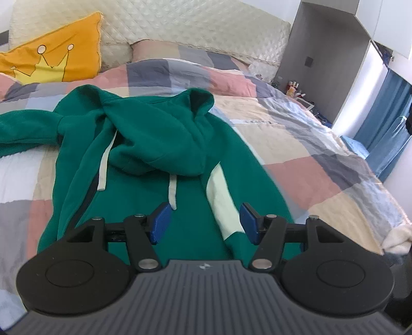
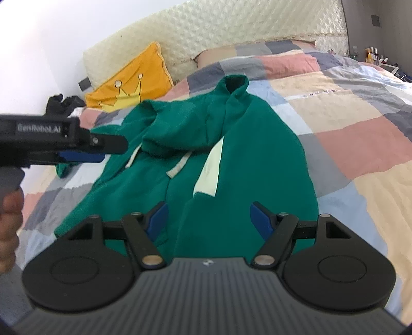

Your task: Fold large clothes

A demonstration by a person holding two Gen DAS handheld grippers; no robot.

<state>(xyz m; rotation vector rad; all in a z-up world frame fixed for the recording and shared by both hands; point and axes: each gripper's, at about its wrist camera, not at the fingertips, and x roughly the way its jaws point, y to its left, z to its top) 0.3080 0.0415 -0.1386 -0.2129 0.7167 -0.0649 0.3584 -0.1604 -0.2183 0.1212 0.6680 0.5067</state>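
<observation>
A green hoodie (image 1: 159, 128) lies front up on the checked quilt (image 1: 296, 144), its hood dropped over the chest and two white drawstrings (image 1: 172, 190) hanging down. One sleeve with a pale panel (image 1: 221, 203) is folded across the body; the other sleeve (image 1: 20, 131) stretches left. My left gripper (image 1: 204, 223) hovers open over the lower body, nothing between its blue pads. In the right wrist view the hoodie (image 2: 257, 154) fills the middle. My right gripper (image 2: 209, 222) stands open above its hem. The left gripper (image 2: 113, 149) shows side-on at the left, held by a hand (image 2: 10, 211).
A yellow crown cushion (image 1: 59, 59) leans on the quilted cream headboard (image 1: 193, 23), with a checked pillow (image 1: 175, 51) beside it. Dark clothes (image 2: 64, 103) lie at the bed's far left. Bottles (image 1: 293, 87) stand on a bedside surface; a blue curtain (image 1: 388, 123) hangs at the right.
</observation>
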